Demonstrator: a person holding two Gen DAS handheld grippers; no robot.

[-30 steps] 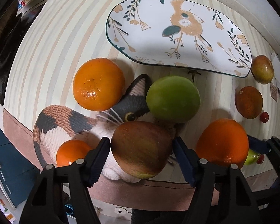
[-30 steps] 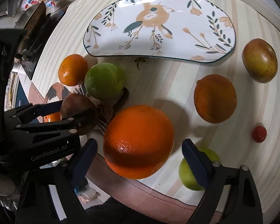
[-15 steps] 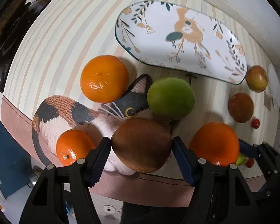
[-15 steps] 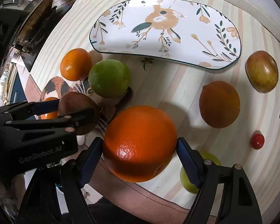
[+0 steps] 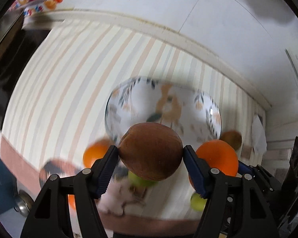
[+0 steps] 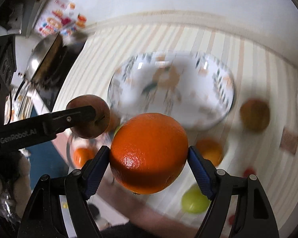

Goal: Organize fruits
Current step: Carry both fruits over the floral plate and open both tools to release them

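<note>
The left gripper (image 5: 150, 154) is clamped on a reddish-brown apple (image 5: 150, 151), its two blue-padded fingers (image 5: 107, 167) pressing the fruit's left and right sides. The apple hangs in the air above the striped tablecloth (image 5: 69, 75), in front of the near edge of the patterned plate (image 5: 129, 107). The right gripper (image 6: 149, 158) is likewise closed around a large orange (image 6: 149, 153), pinched between its blue pads (image 6: 198, 170) and raised off the cloth, just short of the same plate (image 6: 208, 107).

From the right wrist view, the left gripper (image 6: 83, 117) shows side-on at the left, with the apple (image 6: 98, 123) in its grasp, near the orange but apart from it.

Below the held fruits, blurred, several others lie on the tablecloth: a green fruit (image 6: 194, 201), a smaller orange (image 6: 210, 150), a brownish fruit (image 6: 254, 115) to the right of the plate, a small red fruit (image 6: 248, 172), and a tangerine (image 6: 82, 155) at the left. A knitted cat toy (image 5: 117, 196) lies at the cloth's near edge.
</note>
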